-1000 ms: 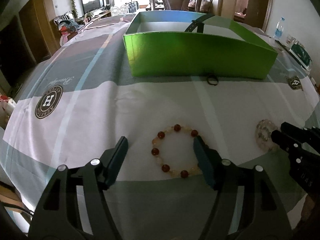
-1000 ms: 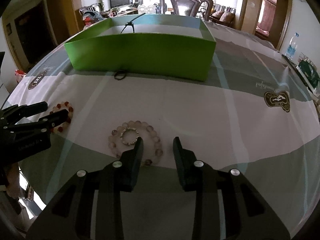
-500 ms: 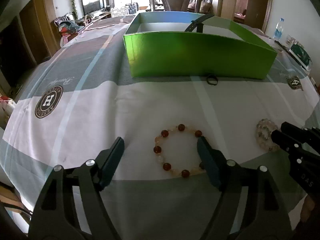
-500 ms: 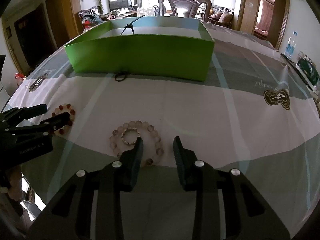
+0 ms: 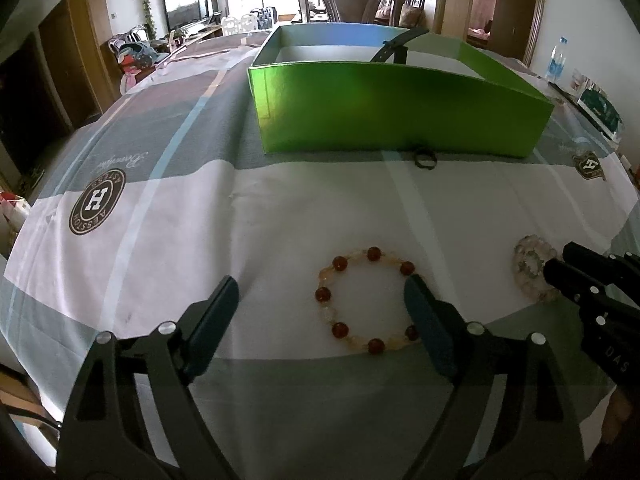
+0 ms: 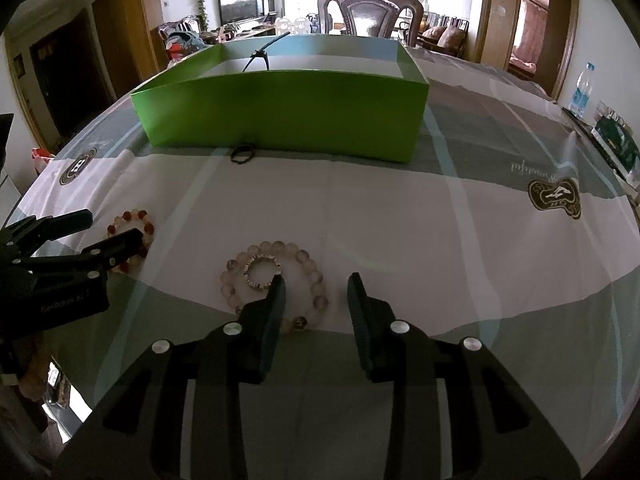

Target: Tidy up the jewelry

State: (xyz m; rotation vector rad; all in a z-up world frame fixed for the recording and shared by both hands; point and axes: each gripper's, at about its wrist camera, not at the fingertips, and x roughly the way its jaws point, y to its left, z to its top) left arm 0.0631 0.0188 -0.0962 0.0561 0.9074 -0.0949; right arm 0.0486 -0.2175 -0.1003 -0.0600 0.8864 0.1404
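Left hand-held gripper, jaws opening wide, straddles the red bracelet ungripped. Right hand-held gripper, part open, holds nothing; pale bracelet at its 11 o'clock.

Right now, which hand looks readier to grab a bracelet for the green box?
Probably the right gripper: its open fingers straddle the pale bracelet. The left gripper, jaws opening, sits off-centre from the red-beaded bracelet.

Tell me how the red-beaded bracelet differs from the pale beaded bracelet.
The red-beaded bracelet alternates dark red beads with pale amber ones; the pale beaded bracelet is all cloudy whitish beads. The red-beaded bracelet's loop is empty, while a small silver ring lies inside the pale beaded bracelet. The red-beaded bracelet sits by the opening left gripper, the pale one by the right gripper. Both lie flat on the tablecloth, outside the green box.
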